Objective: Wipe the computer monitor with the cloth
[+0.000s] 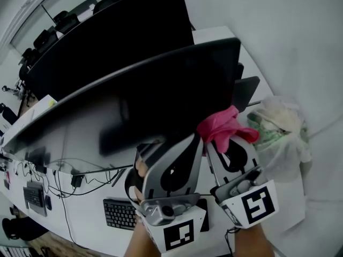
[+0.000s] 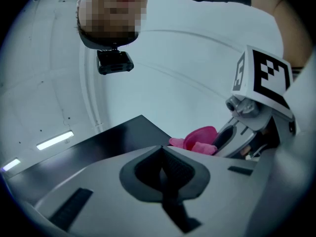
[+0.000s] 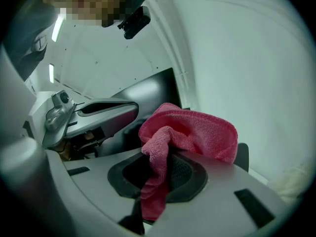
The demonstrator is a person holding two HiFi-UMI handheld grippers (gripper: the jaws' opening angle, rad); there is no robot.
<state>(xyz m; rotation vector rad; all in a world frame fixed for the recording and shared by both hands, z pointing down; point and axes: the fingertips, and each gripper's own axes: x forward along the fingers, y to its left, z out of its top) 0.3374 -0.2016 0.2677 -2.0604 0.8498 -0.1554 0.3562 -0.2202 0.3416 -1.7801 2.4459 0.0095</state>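
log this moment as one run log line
left gripper: shut, empty | right gripper: shut on pink cloth | pink cloth: by monitor lower right corner, contact unclear

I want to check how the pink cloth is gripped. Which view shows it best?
The right gripper view: the pink cloth fills the middle, pinched in the shut fingers of the right gripper. The head view shows it bunched at that gripper's tip near the monitor. The left gripper view catches only a small piece.
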